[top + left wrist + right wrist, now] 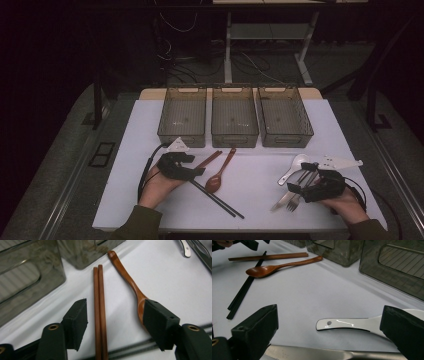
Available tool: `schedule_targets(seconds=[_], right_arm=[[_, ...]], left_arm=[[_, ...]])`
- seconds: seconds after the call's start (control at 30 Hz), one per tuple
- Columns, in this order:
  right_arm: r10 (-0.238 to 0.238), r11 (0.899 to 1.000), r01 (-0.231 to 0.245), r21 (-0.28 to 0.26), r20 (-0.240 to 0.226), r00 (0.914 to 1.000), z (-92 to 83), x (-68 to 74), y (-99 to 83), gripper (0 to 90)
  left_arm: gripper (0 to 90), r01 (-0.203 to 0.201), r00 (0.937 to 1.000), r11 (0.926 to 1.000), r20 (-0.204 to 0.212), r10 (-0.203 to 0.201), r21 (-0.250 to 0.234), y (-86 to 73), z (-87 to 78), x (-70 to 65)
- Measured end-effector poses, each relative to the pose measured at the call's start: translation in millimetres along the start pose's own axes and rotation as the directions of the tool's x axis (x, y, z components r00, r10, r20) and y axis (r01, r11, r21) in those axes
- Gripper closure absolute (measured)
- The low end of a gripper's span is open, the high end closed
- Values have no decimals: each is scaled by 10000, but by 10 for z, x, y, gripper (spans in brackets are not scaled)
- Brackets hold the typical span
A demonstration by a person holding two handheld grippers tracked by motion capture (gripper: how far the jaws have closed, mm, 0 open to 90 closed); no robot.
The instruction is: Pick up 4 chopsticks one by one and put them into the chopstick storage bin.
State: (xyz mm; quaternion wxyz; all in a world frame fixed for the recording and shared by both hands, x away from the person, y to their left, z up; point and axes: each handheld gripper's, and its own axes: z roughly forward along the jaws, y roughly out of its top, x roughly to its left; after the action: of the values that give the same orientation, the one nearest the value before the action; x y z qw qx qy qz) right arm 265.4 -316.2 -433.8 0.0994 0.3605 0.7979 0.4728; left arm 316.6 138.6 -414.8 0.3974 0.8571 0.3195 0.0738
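On the left of the white tabletop (pixel 150 130), the left gripper (pixel 192 167) stands with jaws released around the brown chopsticks (pixel 100 312), pads clear of them. Just right lie a wooden spoon (pixel 220 172) and black chopsticks (pixel 217 200). Behind stand three bins (pixel 235 117). Farther right, the right gripper (pixel 300 182) hovers with jaws released over a white spoon (pixel 347 324), beside a fork (pixel 295 200)

Brown chopsticks (pixel 100 312) between parted jaws
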Motion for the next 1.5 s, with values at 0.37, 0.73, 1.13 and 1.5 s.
schedule_targets(seconds=[0.37, 0.73, 1.13, 1.5], right_arm=[[-250, 9993, 249, 293, 31, 9997, 153, 114, -9, 18], [-411, 9978, 413, 516, -63, 9991, 209, 143, -9, 18], [-488, 9972, 489, 569, -27, 9988, 210, 149, -11, 18], [-507, 9968, 506, 617, -5, 9987, 211, 151, -12, 18]], left_arm=[[278, 318, 9989, 9985, -322, -332, -455, -302, -242, 63], [426, 600, 9959, 9971, -643, -630, -478, -414, -331, 155], [696, 434, 9990, 9988, -157, -430, 228, -434, -252, 157], [760, 319, 9995, 9980, -75, -316, 540, -422, -193, 144]])
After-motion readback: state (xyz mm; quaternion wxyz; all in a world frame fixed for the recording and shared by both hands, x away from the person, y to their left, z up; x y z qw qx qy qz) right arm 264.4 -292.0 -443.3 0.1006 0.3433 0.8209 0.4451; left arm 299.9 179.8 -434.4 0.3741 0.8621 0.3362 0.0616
